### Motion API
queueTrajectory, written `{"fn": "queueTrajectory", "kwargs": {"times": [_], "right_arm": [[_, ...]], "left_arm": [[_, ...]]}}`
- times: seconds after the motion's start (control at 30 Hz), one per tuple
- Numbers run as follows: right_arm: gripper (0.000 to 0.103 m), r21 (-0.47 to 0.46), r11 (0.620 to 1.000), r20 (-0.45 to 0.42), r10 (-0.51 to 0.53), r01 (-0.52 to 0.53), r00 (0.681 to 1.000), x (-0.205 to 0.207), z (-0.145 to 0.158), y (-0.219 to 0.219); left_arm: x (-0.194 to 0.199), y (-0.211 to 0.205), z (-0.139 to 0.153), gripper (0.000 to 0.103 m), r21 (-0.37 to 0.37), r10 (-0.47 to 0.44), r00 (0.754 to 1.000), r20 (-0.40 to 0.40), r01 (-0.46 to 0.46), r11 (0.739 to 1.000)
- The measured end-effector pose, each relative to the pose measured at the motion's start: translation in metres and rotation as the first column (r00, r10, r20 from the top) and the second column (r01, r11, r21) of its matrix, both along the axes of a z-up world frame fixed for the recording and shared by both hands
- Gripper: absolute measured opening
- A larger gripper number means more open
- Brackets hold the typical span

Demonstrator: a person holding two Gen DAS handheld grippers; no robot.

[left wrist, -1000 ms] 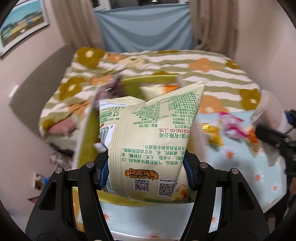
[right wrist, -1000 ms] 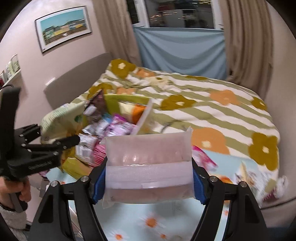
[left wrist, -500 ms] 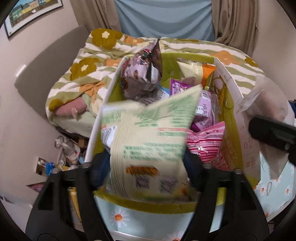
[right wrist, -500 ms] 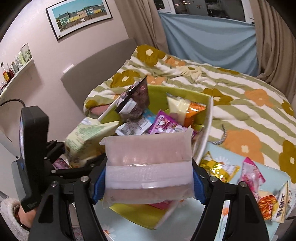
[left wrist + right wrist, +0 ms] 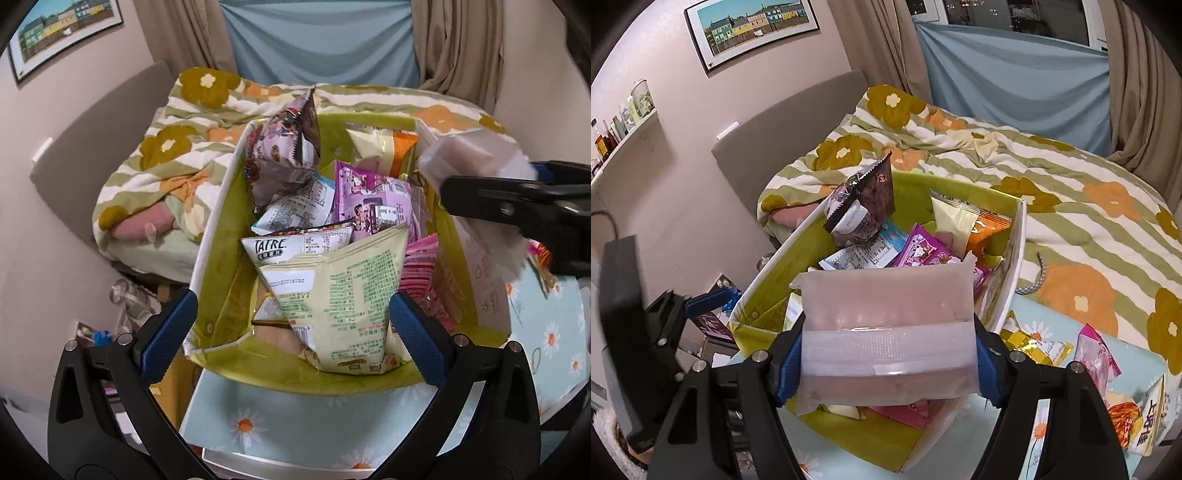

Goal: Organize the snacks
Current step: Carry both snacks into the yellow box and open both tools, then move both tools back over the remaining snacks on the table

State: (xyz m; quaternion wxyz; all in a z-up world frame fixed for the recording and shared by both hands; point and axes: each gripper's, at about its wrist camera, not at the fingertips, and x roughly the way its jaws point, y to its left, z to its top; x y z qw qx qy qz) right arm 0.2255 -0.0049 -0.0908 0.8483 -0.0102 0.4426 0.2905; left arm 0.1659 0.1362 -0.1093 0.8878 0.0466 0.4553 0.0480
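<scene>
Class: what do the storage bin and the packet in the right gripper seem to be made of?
Bin: probably coated fabric or thin board; its green walls bend and carry snaps. Packet: frosted, translucent plastic film, matt, with a sealed band across it and pinkish contents showing through.

Flowered bed [image 5: 1052,206], curtained window [image 5: 1015,22]

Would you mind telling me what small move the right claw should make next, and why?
Probably ease the right claw forward over the green box and let go. It is shut on the translucent pink pack just short of the box, while the pale green bag already sits inside, clear of the opening left claw.
</scene>
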Motion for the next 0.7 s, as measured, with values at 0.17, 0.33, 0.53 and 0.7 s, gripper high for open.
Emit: {"fn": "queueTrajectory", "kwargs": {"times": [0.17, 0.33, 0.53, 0.7], "right_arm": [[0.071, -0.016, 1.0, -0.046, -0.007, 0.006, 0.999, 0.016, -0.009, 0.01], [0.073, -0.039, 0.999, -0.079, -0.034, 0.031, 0.996, 0.027, -0.021, 0.019], [0.103, 0.01, 0.996, -0.081, -0.091, 0.092, 0.993, 0.03, -0.031, 0.015], [0.103, -0.008, 0.993, -0.062, -0.115, 0.114, 0.991, 0.021, -0.035, 0.01]], "left_arm": [[-0.004, 0.011, 0.005, 0.103, -0.038, -0.001, 1.0, 0.001, 0.001, 0.999], [-0.006, 0.017, 0.002, 0.103, -0.071, 0.004, 1.0, -0.011, -0.004, 0.997], [-0.006, 0.018, -0.006, 0.103, -0.087, -0.006, 1.0, -0.025, 0.004, 0.996], [-0.007, 0.019, -0.01, 0.103, -0.097, -0.026, 0.999, -0.032, 0.023, 0.995]]}}
